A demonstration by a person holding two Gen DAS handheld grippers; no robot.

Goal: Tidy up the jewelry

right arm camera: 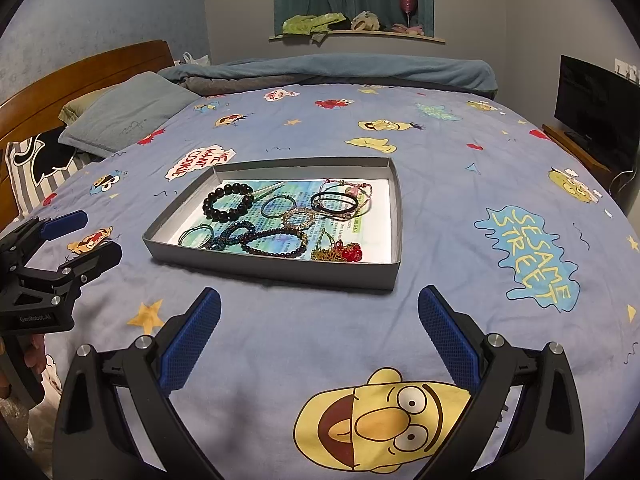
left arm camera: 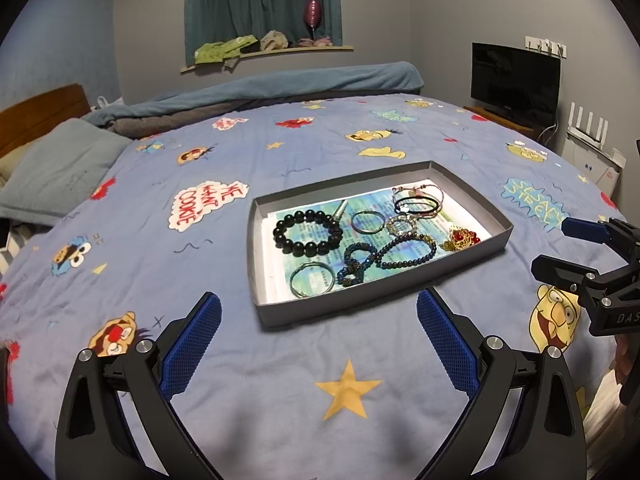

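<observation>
A shallow grey box lid (left arm camera: 262,312) (right arm camera: 396,216) lies on the bed and holds several pieces of jewelry. In it are a black bead bracelet (left arm camera: 307,233) (right arm camera: 228,202), dark blue bead bracelets (left arm camera: 400,256) (right arm camera: 272,242), thin metal rings (left arm camera: 312,280) (right arm camera: 279,205), black hair bands (left arm camera: 416,204) (right arm camera: 335,202) and a red and gold piece (left arm camera: 462,239) (right arm camera: 338,252). My left gripper (left arm camera: 318,340) is open and empty, just in front of the box. My right gripper (right arm camera: 319,340) is open and empty, also short of the box.
The bed has a blue Sesame Street sheet (left arm camera: 348,392) (right arm camera: 528,256). Pillows (left arm camera: 56,172) (right arm camera: 124,114) and a wooden headboard (right arm camera: 80,76) are at the left. A rolled blanket (right arm camera: 340,70) lies at the far side. A TV (left arm camera: 516,80) stands at the right.
</observation>
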